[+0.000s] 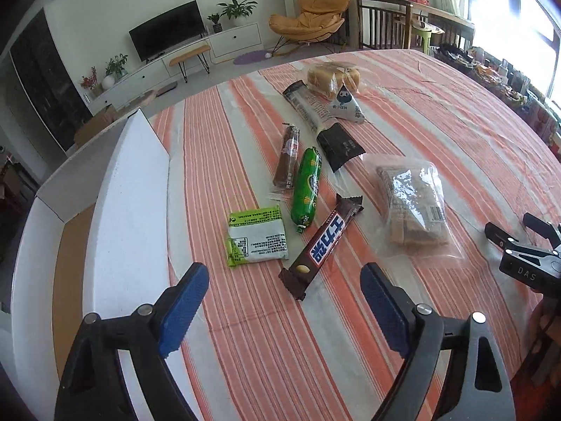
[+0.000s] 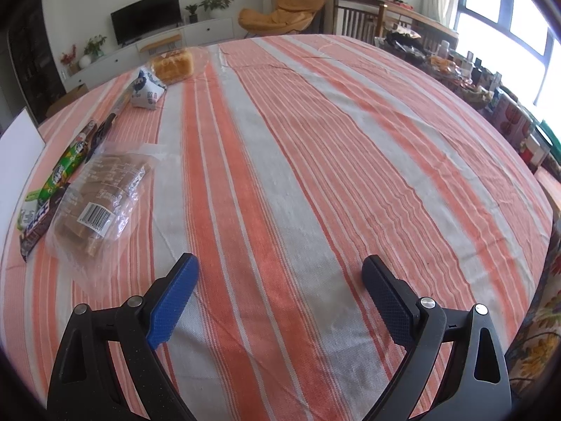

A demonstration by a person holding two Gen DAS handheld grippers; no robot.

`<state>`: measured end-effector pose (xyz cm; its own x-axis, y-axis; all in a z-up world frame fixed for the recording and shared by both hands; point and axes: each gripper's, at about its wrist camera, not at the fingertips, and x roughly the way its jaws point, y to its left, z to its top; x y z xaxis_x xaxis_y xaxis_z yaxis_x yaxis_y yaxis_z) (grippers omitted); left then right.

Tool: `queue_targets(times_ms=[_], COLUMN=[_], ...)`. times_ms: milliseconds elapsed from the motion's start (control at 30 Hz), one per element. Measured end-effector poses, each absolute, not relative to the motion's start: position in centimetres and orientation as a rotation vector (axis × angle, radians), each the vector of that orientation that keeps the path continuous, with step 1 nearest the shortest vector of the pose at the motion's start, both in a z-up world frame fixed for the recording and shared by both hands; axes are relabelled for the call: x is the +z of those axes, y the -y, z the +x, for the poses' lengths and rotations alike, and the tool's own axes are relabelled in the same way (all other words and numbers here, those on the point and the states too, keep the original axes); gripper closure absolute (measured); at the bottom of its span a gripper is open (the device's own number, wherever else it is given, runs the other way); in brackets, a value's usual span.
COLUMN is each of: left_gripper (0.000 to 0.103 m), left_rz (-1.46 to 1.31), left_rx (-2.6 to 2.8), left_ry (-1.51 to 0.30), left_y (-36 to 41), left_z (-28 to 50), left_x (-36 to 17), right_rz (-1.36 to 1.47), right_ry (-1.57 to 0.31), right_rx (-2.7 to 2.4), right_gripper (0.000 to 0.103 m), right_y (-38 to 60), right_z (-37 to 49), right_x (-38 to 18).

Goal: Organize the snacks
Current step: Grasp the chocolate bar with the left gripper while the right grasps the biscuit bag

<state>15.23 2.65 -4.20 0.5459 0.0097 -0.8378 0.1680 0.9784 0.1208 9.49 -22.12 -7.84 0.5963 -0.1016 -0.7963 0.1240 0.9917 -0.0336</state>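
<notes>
Several snacks lie on the striped tablecloth (image 1: 420, 112). In the left wrist view a brown chocolate bar (image 1: 324, 244) lies just beyond my left gripper (image 1: 282, 273), which is open and holds nothing. Beside the bar are a green-white packet (image 1: 256, 236), a green sausage (image 1: 307, 186), a brown sausage (image 1: 287, 158), a long dark wrapper (image 1: 320, 124), a clear bag of biscuits (image 1: 412, 203), a white triangular pack (image 1: 347, 107) and bread (image 1: 333, 75). My right gripper (image 2: 280, 272) is open over bare cloth; the biscuit bag (image 2: 101, 200) lies to its left.
A white open box (image 1: 129, 189) with a cardboard floor stands at the table's left edge. The right gripper (image 1: 526, 245) shows at the right edge of the left wrist view. Cluttered goods (image 2: 491, 80) line the table's far right side.
</notes>
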Motion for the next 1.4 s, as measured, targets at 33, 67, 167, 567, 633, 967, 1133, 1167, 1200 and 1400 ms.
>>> queue_targets(times_ms=[33, 67, 167, 567, 633, 967, 1133, 1167, 1200, 1400], left_gripper=[0.036, 0.038, 0.046, 0.086, 0.085, 0.016, 0.009, 0.009, 0.008, 0.006], left_rz=[0.183, 0.175, 0.229, 0.103, 0.05, 0.043, 0.024, 0.025, 0.024, 0.022], left_rx=[-0.112, -0.134, -0.183, -0.192, -0.198, -0.077, -0.065, -0.066, -0.065, -0.06], left_ry=[-1.025, -1.053, -1.063, -1.107, -1.115, -0.982, -0.93, -0.931, -0.93, -0.929], left_y=[-2.8, -2.6, -1.1, -0.6, -1.2, -3.0, -3.5, -3.5, -3.5, -3.4], left_z=[16.1, 16.7, 17.8, 13.8, 11.3, 9.7, 9.7, 9.8, 9.9, 9.8], left_x=[-4.9, -5.7, -7.4, -8.7, -8.8, -10.3, -10.7, -10.7, -10.8, -10.8], right_rz=[0.026, 0.026, 0.026, 0.025, 0.025, 0.036, 0.041, 0.047, 0.057, 0.386], right_ry=[-0.923, -0.923, -0.923, -0.921, -0.921, -0.923, -0.922, -0.921, -0.918, -0.984], right_rx=[-0.131, -0.13, -0.13, -0.124, -0.125, -0.135, -0.128, -0.128, -0.127, -0.012], right_gripper=[0.007, 0.007, 0.007, 0.007, 0.007, 0.007, 0.007, 0.007, 0.007, 0.008], right_y=[22.1, 22.1, 22.1, 22.2, 22.2, 22.3, 22.5, 22.5, 22.7, 24.2], right_z=[9.5, 9.5, 9.5, 9.5, 9.5, 9.6, 9.6, 9.6, 9.6, 10.5], right_x=[-7.9, -7.9, -7.9, -7.8, -7.8, -7.8, -7.8, -7.8, -7.8, -6.1])
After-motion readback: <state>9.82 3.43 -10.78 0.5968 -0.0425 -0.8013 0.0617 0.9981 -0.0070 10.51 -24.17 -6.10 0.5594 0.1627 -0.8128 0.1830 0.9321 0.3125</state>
